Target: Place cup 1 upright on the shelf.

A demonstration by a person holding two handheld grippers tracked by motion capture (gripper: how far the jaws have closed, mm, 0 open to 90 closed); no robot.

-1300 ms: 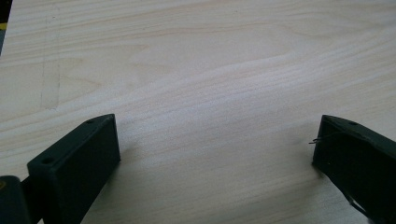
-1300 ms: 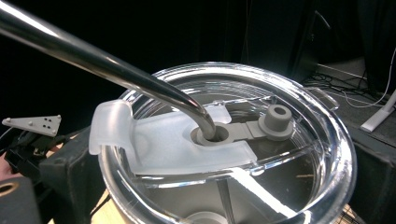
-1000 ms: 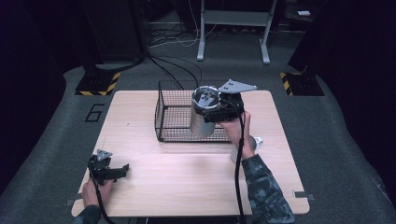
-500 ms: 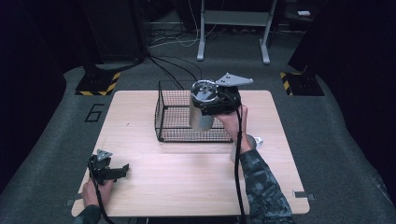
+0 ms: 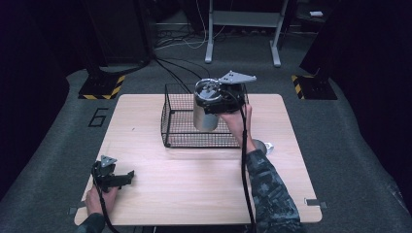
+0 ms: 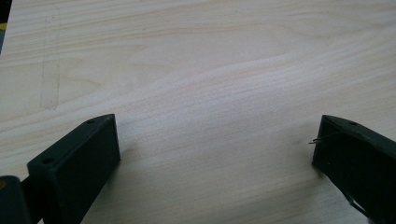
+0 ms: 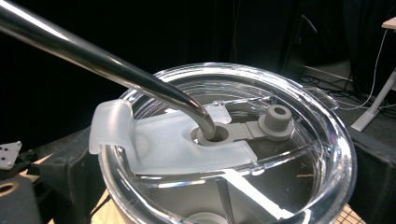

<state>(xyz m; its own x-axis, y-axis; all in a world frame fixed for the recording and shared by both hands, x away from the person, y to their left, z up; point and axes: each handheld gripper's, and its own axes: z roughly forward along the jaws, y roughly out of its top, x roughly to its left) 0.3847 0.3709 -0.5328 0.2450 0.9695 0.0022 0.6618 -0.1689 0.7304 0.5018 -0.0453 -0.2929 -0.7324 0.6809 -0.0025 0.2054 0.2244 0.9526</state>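
The right gripper [image 5: 217, 100] grips a steel tumbler with a clear plastic lid [image 5: 206, 111] and a bent metal straw [image 7: 116, 70], held above the black wire basket [image 5: 180, 127] at the far middle of the wooden table [image 5: 194, 174]. Judging by this, carrying is nearly done; lowering and release remain. The left gripper [image 6: 215, 154] rests near-left, jaws spread and empty.

hidden: right gripper [image 5: 219, 99] jaws, behind steel tumbler with clear lid [image 5: 206, 110] | cut off: bent metal straw [image 7: 93, 60] at upper left edge | unclear: small grey object [image 5: 262, 145] right of wire basket [image 5: 184, 124]
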